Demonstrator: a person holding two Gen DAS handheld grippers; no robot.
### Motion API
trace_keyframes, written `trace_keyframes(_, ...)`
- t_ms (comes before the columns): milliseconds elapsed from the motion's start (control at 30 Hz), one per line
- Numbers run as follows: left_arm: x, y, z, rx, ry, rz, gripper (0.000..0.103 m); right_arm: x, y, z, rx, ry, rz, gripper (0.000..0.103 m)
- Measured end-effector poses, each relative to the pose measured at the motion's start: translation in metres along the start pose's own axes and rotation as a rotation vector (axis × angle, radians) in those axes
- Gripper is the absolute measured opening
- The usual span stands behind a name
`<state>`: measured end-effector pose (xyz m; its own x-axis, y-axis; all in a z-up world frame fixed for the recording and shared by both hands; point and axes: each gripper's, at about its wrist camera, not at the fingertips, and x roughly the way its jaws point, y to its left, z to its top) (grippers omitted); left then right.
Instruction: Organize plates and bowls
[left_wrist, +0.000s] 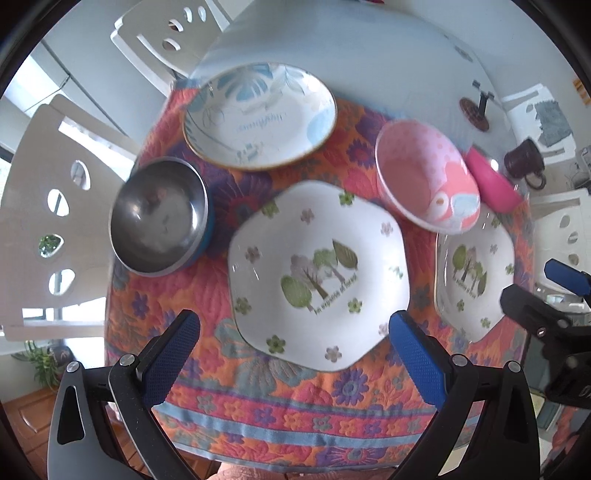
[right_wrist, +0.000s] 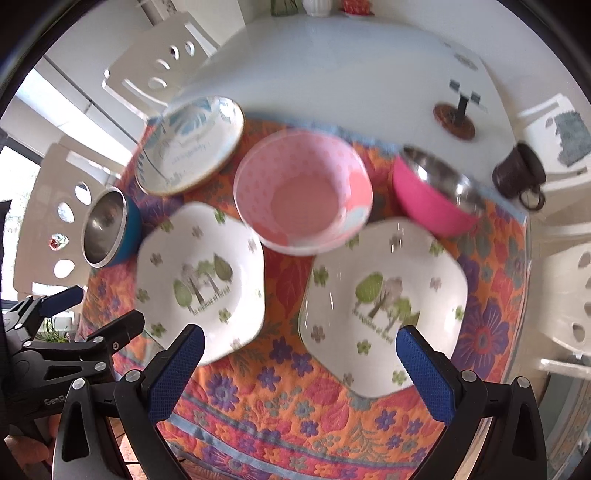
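Note:
Two white hexagonal plates with tree prints lie side by side on a flowered cloth: the left one (left_wrist: 317, 273) (right_wrist: 201, 280) and the right one (left_wrist: 474, 277) (right_wrist: 384, 302). Behind them stand a round blue-flowered plate (left_wrist: 258, 114) (right_wrist: 188, 144), a pink dotted bowl (left_wrist: 424, 177) (right_wrist: 303, 192), a steel bowl with blue outside (left_wrist: 159, 218) (right_wrist: 109, 227) and a steel bowl with pink outside (left_wrist: 493, 181) (right_wrist: 436, 195). My left gripper (left_wrist: 295, 328) is open and empty above the left plate's near edge. My right gripper (right_wrist: 300, 345) is open and empty above the right plate's near left edge.
The flowered cloth (left_wrist: 258, 406) (right_wrist: 280, 413) covers the near part of a white table (right_wrist: 332, 66). A dark mug (left_wrist: 524, 162) (right_wrist: 521, 173) and a small stand on a brown coaster (right_wrist: 456, 118) sit at the back right. White chairs (left_wrist: 48, 221) stand around the table.

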<state>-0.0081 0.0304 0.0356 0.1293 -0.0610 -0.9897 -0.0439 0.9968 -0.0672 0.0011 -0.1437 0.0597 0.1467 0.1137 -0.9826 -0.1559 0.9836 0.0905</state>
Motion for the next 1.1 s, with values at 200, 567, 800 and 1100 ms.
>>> trace_keyframes(200,-0.044,0.037,0.058,-0.024,-0.134,-0.016,0.102,-0.051,0.017,0.054,-0.06,-0.119,0.035,0.103)
trace_keyframes(567,-0.009,0.11,0.163,-0.069,-0.086,-0.089,0.1,-0.028,0.051,0.162,-0.05,-0.161,0.153,0.103)
trace_keyframes(800,0.079,0.133,0.193,-0.105,0.06,-0.106,0.076,0.08,0.061,0.206,0.035,0.008,0.213,0.094)
trace_keyframes(1100,0.135,0.131,0.205,-0.078,0.131,-0.165,0.053,0.181,0.055,0.22,0.129,0.162,0.244,0.071)
